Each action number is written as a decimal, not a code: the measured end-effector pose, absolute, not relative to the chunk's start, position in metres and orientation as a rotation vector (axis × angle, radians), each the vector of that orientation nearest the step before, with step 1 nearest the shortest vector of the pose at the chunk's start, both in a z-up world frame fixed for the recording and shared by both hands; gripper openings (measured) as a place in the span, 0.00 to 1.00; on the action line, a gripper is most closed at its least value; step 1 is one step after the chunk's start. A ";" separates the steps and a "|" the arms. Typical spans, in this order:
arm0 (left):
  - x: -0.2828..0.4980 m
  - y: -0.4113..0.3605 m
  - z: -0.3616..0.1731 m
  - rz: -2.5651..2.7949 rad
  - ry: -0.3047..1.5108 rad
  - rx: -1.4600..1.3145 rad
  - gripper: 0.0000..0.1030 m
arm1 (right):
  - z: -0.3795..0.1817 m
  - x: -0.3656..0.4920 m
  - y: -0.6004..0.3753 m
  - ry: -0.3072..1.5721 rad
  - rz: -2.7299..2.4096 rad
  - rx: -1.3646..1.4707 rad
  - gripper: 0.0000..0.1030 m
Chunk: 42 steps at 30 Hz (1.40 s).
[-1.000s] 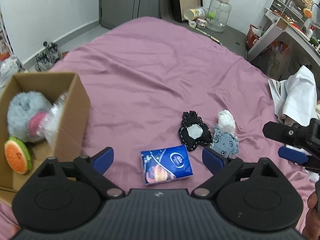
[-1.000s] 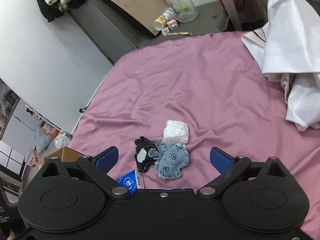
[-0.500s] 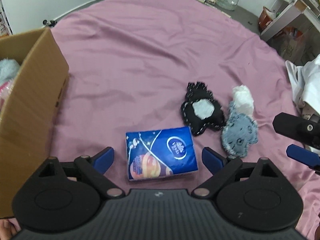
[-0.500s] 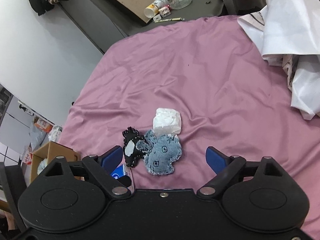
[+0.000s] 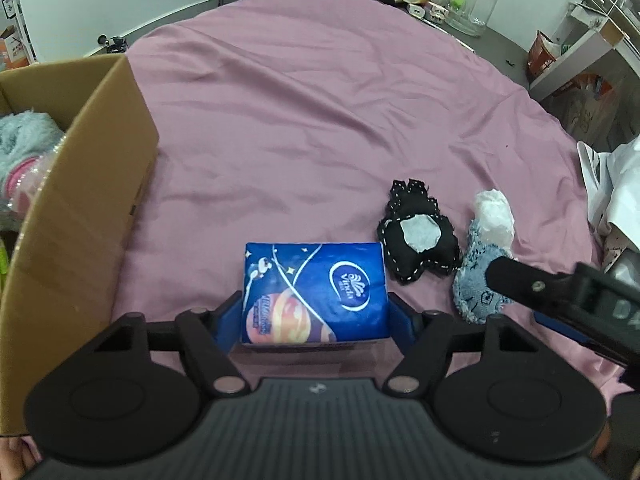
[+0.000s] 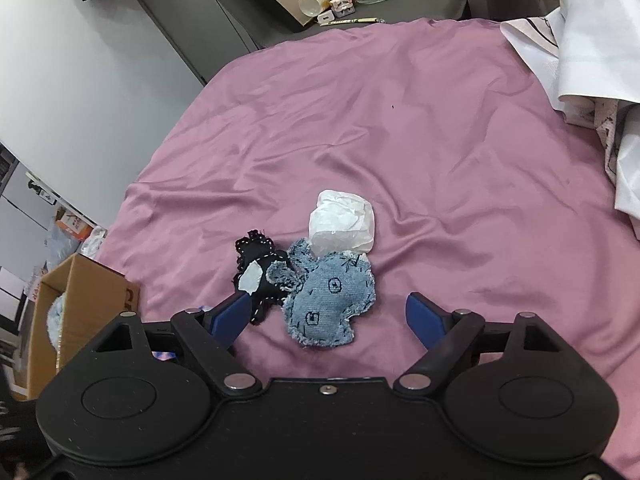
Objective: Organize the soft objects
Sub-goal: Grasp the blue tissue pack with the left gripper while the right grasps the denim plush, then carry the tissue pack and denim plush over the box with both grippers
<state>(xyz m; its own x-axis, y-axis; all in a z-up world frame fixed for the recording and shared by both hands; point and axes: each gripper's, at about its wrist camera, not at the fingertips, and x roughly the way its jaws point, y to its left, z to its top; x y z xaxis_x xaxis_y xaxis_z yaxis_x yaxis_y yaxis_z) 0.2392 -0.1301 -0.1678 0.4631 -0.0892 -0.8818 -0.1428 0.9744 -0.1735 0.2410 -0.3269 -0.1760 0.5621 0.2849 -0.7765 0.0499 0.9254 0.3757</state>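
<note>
A blue tissue pack (image 5: 315, 292) lies on the purple bedsheet (image 5: 320, 112). My left gripper (image 5: 316, 320) is open with a blue finger on each side of the pack's near end. To its right lie a black stitched soft toy (image 5: 418, 236), a denim soft toy (image 5: 474, 280) and a white crumpled wad (image 5: 494, 216). In the right wrist view my right gripper (image 6: 330, 316) is open, low over the sheet, with the denim toy (image 6: 330, 296) between its fingers; the black toy (image 6: 260, 268) touches its left finger and the white wad (image 6: 344, 222) lies just beyond.
An open cardboard box (image 5: 92, 184) with plush items stands on the bed at the left; it also shows in the right wrist view (image 6: 76, 304). White cloth (image 6: 592, 60) is heaped at the bed's right side. Floor clutter and a glass jar (image 5: 472, 0) lie beyond the bed.
My left gripper moved forward and down until its fingers straddle the tissue pack. My right gripper came closer to the denim toy, which now lies between its fingers.
</note>
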 end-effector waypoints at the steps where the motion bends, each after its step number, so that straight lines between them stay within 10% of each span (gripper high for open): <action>1: 0.238 -0.130 -0.166 0.033 1.090 -0.235 0.69 | -0.177 0.241 -0.326 0.967 0.142 0.370 0.81; 11: 0.229 -0.123 -0.156 0.043 1.079 -0.231 0.70 | -0.189 0.240 -0.311 0.976 0.166 0.252 0.23; 20: 0.220 -0.119 -0.136 0.039 1.045 -0.232 0.70 | -0.168 0.228 -0.307 0.941 0.218 0.276 0.02; 42: 0.202 -0.087 -0.094 0.054 0.981 -0.277 0.70 | -0.145 0.214 -0.299 0.906 0.271 0.324 0.02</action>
